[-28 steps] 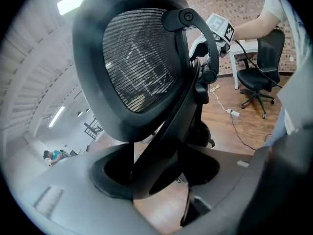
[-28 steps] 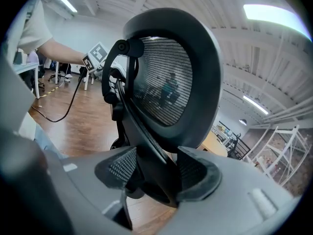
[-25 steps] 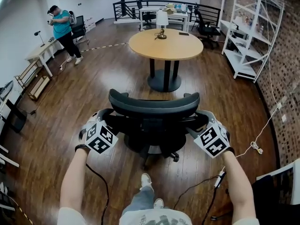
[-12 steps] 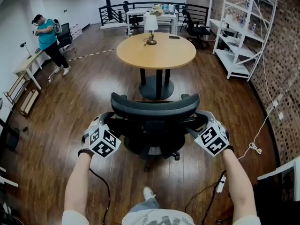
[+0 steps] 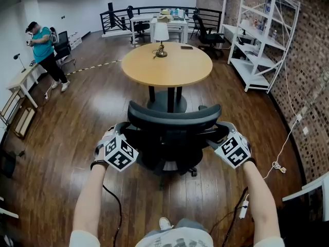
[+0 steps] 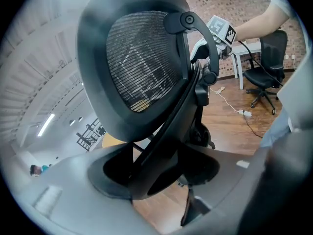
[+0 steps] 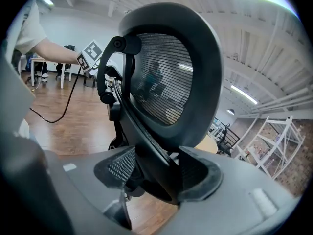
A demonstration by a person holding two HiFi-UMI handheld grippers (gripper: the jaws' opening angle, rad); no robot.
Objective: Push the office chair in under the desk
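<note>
Pushing step in hand: office chair [image 5: 174,118] stands on the wood floor [image 5: 92,117], backrest toward the person, seat facing the round desk [image 5: 167,63]. Chair is near the desk but apart from it, a strip of bare floor between the chair and the desk's pedestal base [image 5: 167,103]. Not under the top yet, so the task reads as partway at most.

Left gripper [image 5: 119,139] is at the backrest's left side, right gripper [image 5: 223,137] at its right side, roughly level with each other. In the left gripper view the left gripper [image 6: 156,176] has its jaws clamped on the black frame behind the mesh back [image 6: 142,67]. In the right gripper view the right gripper [image 7: 155,177] is likewise closed on the backrest frame. Both hold the chair; neither is empty.

Next move, as a judgement: an even forward shove from both sides so the chair rolls straight and the seat slides under the top. Uneven force would likely swivel it on its casters. The pedestal sits dead centre, so the chair's base may bump it before the seat is fully in.

Lamp [image 5: 161,35] stands at the desk's far edge, clear of the chair's path. Person in teal [image 5: 41,45] stands well off at far left. White shelving [image 5: 257,40] lines the brick wall on the right.
</note>
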